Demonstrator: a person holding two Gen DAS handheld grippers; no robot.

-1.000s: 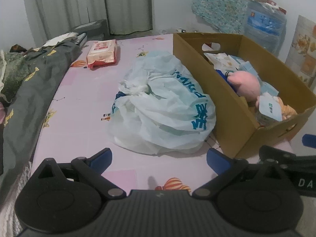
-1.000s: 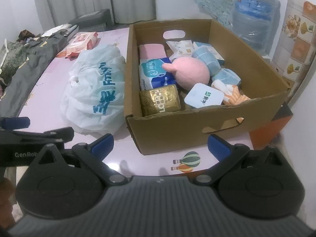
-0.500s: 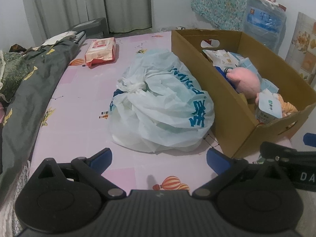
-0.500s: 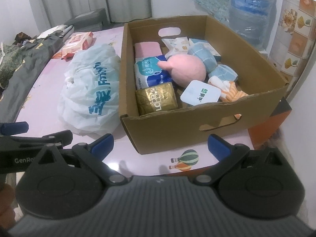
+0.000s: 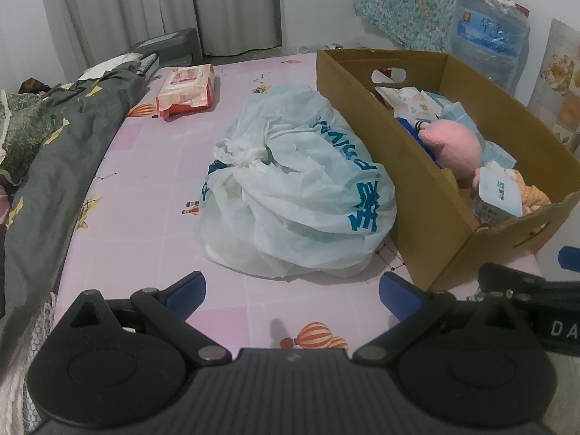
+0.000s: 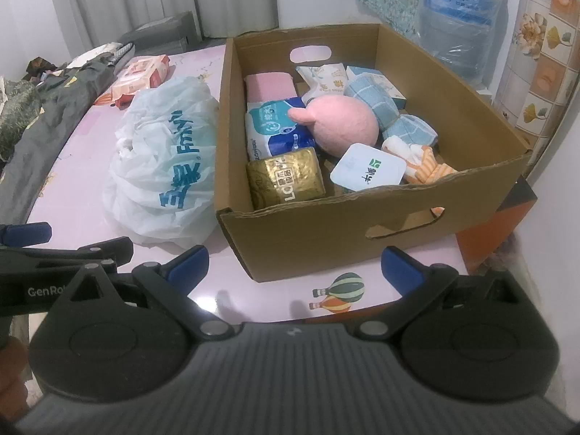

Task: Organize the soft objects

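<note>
2 blue-tipped fingers of the left gripper (image 5: 291, 290) are seen spread wide in the left wrist view, with nothing held between them, above a pink patterned bedsheet (image 5: 145, 188). A knotted white plastic bag (image 5: 293, 188) with blue lettering is seen lying on the sheet ahead of the gripper, pressed against the side of a cardboard box (image 5: 427, 188). Inside the box a pink plush toy (image 5: 453, 148) and a white tissue pack (image 5: 498, 195) are partly visible over the wall. A pink wet-wipes pack (image 5: 186, 88) is seen lying well beyond the bag, and a dark grey blanket (image 5: 54, 152) is bunched along the sheet's left edge. The right gripper (image 5: 525, 282) is glimpsed at the lower right.

In the right wrist view, the right gripper (image 6: 293, 266) is likewise shown wide open and empty, pointed at the box (image 6: 362, 217). The box is filled with soft goods: the plush toy (image 6: 344, 125), a gold packet (image 6: 286, 181), a blue-and-white pack (image 6: 272, 127), a pink folded cloth (image 6: 270, 87), a light blue checked cloth (image 6: 384, 105), the white tissue pack (image 6: 368, 168) and an orange striped item (image 6: 431, 170). The bag (image 6: 166, 163) is seen touching the box's left wall. The left gripper (image 6: 54, 250) is visible at the left edge.
</note>
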